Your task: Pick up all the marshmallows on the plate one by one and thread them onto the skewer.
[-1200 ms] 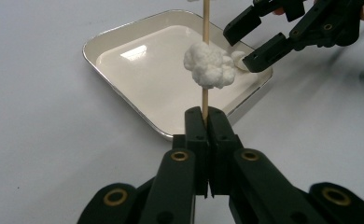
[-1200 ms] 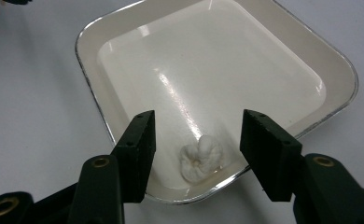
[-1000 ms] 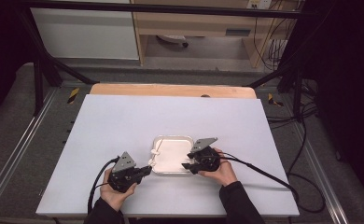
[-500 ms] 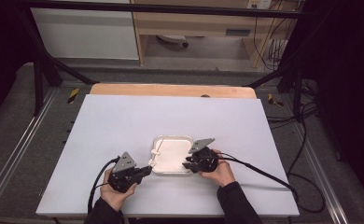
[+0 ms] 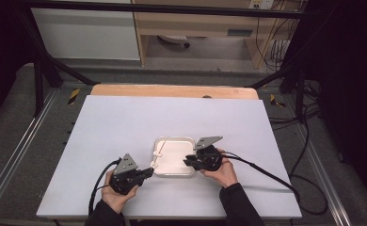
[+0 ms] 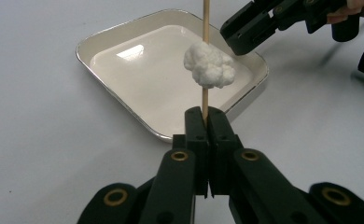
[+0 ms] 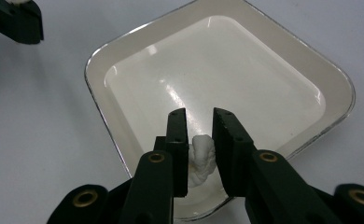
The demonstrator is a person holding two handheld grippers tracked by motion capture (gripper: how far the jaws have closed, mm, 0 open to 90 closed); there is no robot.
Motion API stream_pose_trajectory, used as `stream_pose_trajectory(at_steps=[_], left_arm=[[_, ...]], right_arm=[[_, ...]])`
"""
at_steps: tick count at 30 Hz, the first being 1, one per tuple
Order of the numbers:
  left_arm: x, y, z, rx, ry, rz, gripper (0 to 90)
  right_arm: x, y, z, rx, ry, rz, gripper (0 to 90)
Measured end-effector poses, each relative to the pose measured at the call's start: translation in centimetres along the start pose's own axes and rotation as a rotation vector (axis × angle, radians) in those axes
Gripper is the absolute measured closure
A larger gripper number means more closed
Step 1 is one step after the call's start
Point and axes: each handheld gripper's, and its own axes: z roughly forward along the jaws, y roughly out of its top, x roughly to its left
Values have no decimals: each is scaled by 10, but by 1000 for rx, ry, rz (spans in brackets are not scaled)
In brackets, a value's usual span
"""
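At the near middle of the white surface (image 5: 125,122) sits a shallow white tray (image 5: 172,139) with a metal rim, and the person works at it from both sides. The left tool (image 6: 207,116), at the tray's near left corner, has its jaws pressed together on the lower end of a thin wooden skewer (image 6: 205,28). The skewer stands out from the jaws over the tray and carries a fluffy skewered lump (image 6: 209,65) part-way along its length, clear of the jaws. The right tool (image 7: 199,116) reaches in from the tray's right side, low over the near edge of the tray's floor. Its jaws have just been closing, and a small loose lump (image 7: 201,158) of the same white stuff sits deep between them. Both inner faces seem to touch it, though how firmly they pinch cannot be told. The step in hand looks like taking up this second piece, most likely to thread it onto the stick beside the first. The next move would then call for a gentle hold that does not crush the soft piece. It would also need a short lift clear of the tray's rim (image 7: 94,60) and a careful line-up of the lump's middle with the skewer's free tip. Meanwhile the left tool would have to keep the stick steady.
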Motion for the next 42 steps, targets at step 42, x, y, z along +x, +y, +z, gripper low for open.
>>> stream_pose_trajectory(at_steps=[42], left_arm=[[-11,0,7,20,-36,52,889]], right_arm=[[11,69,-49,-407,150,162,787]])
